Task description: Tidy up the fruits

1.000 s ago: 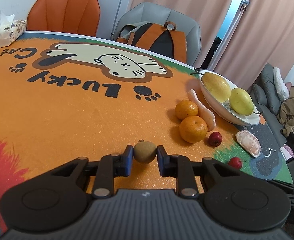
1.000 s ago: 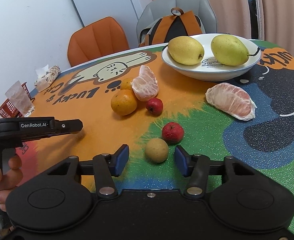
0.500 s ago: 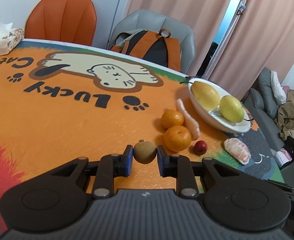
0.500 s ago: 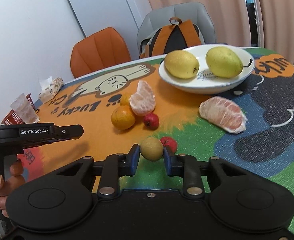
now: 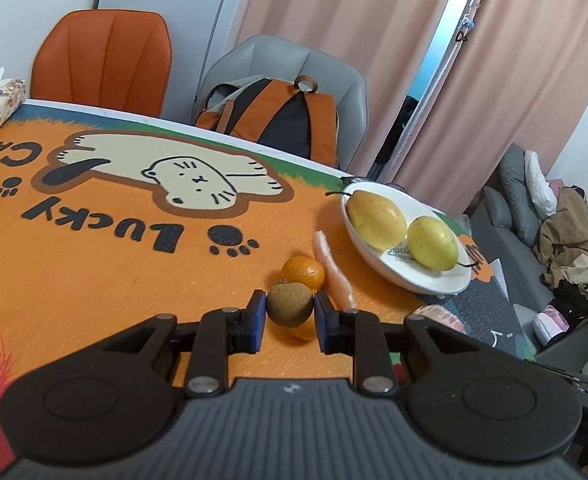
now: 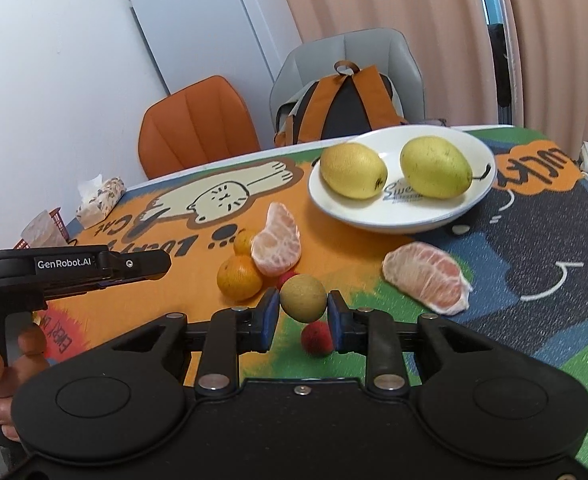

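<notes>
Left gripper (image 5: 289, 316): clamped on a brown round fruit (image 5: 289, 305), held clear of the table mat (image 5: 93, 264).
Right gripper (image 6: 303, 316): open a second earlier, then pinching a tan round fruit (image 6: 303, 298), raised off the mat.
Plate (image 6: 394, 216): two pears inside, well apart from both held fruits.
Implication: both pickups done; carry to plate likely next.

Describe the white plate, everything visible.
The white plate is a shallow, glossy oval dish, ceramic by the look, with dark script printed in its well. It sits upright on the cat-print table mat near the far edge, in front of the grey chair. Two yellow pears lie in it side by side. No gripper touches it.
</notes>
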`<state>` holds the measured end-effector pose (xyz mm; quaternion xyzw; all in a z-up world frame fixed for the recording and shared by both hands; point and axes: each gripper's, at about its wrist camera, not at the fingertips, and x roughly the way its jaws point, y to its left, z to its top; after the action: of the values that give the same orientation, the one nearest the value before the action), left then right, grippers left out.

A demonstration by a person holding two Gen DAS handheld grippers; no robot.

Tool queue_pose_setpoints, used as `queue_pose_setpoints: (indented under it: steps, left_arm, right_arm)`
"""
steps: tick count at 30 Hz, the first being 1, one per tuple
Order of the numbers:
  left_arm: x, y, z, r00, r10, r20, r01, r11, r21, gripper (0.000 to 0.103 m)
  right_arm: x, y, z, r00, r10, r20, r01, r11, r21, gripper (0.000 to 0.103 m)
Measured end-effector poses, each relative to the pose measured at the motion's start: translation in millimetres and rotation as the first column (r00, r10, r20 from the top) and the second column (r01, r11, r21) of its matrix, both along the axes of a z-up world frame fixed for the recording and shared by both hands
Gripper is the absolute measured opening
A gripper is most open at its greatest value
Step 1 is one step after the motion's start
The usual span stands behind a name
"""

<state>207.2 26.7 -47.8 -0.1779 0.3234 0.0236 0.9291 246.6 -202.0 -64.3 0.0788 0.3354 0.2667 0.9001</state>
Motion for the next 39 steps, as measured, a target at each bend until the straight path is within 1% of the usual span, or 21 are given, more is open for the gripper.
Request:
queue_pose_setpoints:
  steps: [9,17,31,39]
  left_arm:
    - [12,-4,9,1.0,-0.014,0.023,0.014,1.0,-0.012,0.024]
    - [25,-3,16,0.999,-0.014,0.042,0.014,1.0,-0.021,0.024]
    - [69,-13,16,0.997,-0.07,0.044,0.071,0.997,-0.021,0.024]
    - [91,-15,9,0.996,-0.081,0.026,0.082,0.996,-0.023,0.024]
  right_arm:
    - [11,-1,12,1.0,-0.007,0.025,0.007,1.0,-0.003,0.027]
    - [25,-1,16,0.999,-0.014,0.037,0.015,1.0,-0.01,0.027]
    - [67,0,17,0.997,-0.06,0.045,0.062,0.998,-0.025,0.027]
    - [93,0,16,0.996,-0.08,0.044,0.082,0.996,-0.036,0.027]
